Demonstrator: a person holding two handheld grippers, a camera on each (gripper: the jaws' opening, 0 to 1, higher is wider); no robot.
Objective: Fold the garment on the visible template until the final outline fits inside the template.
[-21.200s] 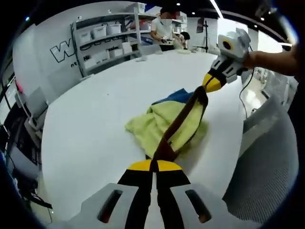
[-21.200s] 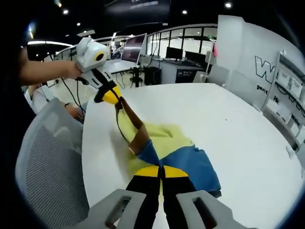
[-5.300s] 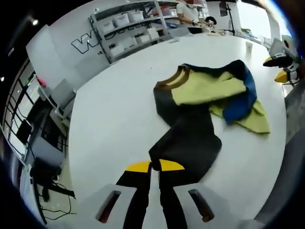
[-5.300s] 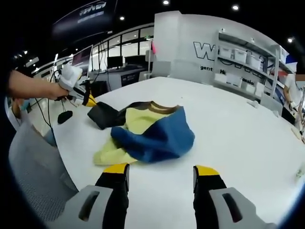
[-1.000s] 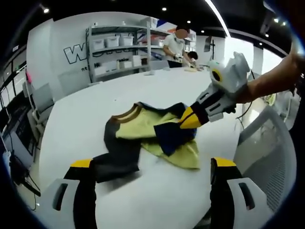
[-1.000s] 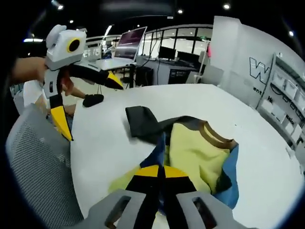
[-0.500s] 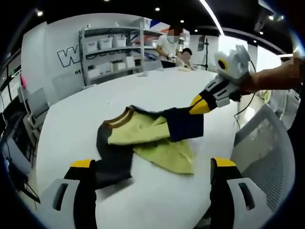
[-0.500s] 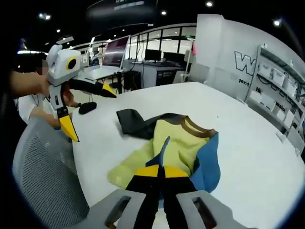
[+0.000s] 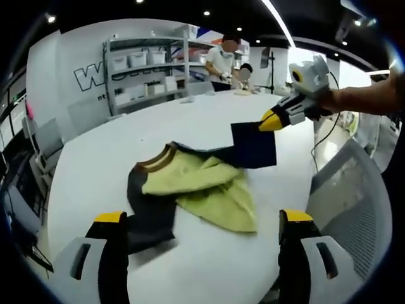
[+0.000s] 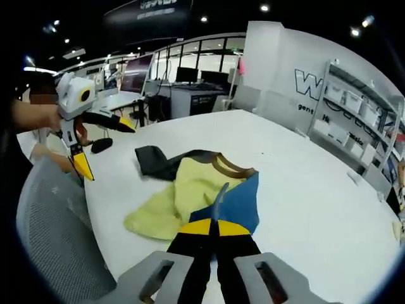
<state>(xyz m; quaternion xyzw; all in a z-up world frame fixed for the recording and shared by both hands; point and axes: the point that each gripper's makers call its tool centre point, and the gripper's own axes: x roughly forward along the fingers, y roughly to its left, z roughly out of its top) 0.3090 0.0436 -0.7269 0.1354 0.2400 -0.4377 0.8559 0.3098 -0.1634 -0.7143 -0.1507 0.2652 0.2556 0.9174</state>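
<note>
Clamped jaws of the right gripper (image 10: 215, 226) pinch the edge of the garment's blue panel and lift it off the white table (image 10: 316, 190), in the right gripper view. From the left gripper view, that same gripper (image 9: 271, 120) reaches in from the right, held in a person's hand (image 9: 351, 99), with the dark blue cloth hanging from its yellow tips above the tabletop.

The garment (image 9: 190, 187) (yellow-green, blue and near-black, with a brown collar band) lies crumpled near the table's edge. Its yellow body spreads toward the camera in the left gripper view, and a dark sleeve trails toward the left jaw. No template outline can be made out on the table.

The left gripper (image 9: 199, 221) hovers over the table with its jaws spread wide and nothing between them. In the right gripper view it (image 10: 101, 142) appears at the left, held up beside the table with the jaws parted.

A grey mesh chair (image 10: 60, 253) stands at the table's edge. Shelving with white bins (image 9: 149, 76) lines the far wall, and two people (image 9: 231, 60) stand at the table's far end.
</note>
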